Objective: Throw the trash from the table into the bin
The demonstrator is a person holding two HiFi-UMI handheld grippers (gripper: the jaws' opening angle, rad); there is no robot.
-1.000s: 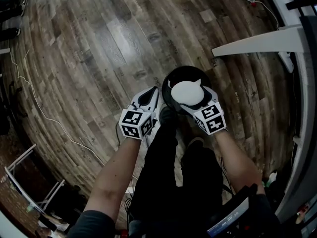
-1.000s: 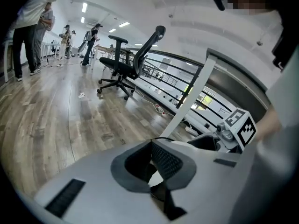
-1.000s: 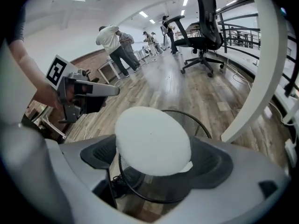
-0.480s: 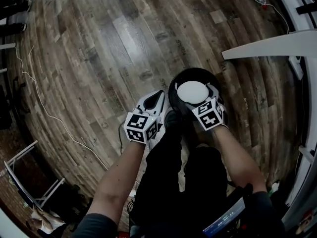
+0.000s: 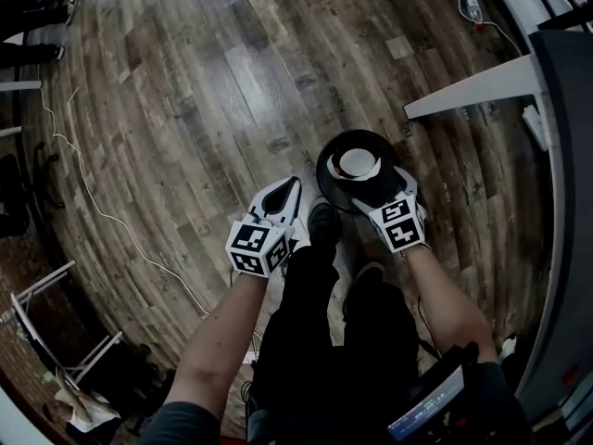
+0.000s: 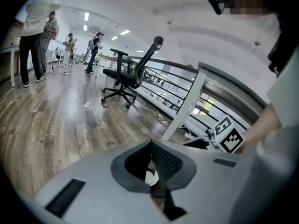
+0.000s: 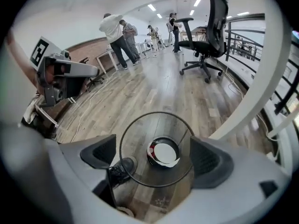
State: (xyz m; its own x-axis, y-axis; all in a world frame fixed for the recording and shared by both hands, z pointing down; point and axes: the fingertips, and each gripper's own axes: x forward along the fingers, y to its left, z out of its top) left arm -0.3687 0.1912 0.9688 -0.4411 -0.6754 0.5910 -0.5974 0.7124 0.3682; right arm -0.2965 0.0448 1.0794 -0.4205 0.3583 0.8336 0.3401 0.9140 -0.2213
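The right gripper (image 5: 375, 189) (image 7: 156, 158) hangs over the round black wire-mesh bin (image 5: 324, 170) (image 7: 122, 143) that stands on the wooden plank floor (image 5: 185, 109). Its jaws are spread wide, with nothing between the pads. Straight below them, at the bottom of the bin, lies the round white piece of trash (image 5: 357, 162) (image 7: 164, 154). The left gripper (image 5: 289, 189) (image 6: 152, 146) is beside the right one, clear of the bin's rim, with its jaws pressed together. The person's black shoe (image 5: 322, 221) stands between the two grippers, just beside the bin.

One bin (image 5: 328, 185), two grippers (image 5: 293, 185) (image 5: 371, 185), maybe one plate (image 5: 357, 162).
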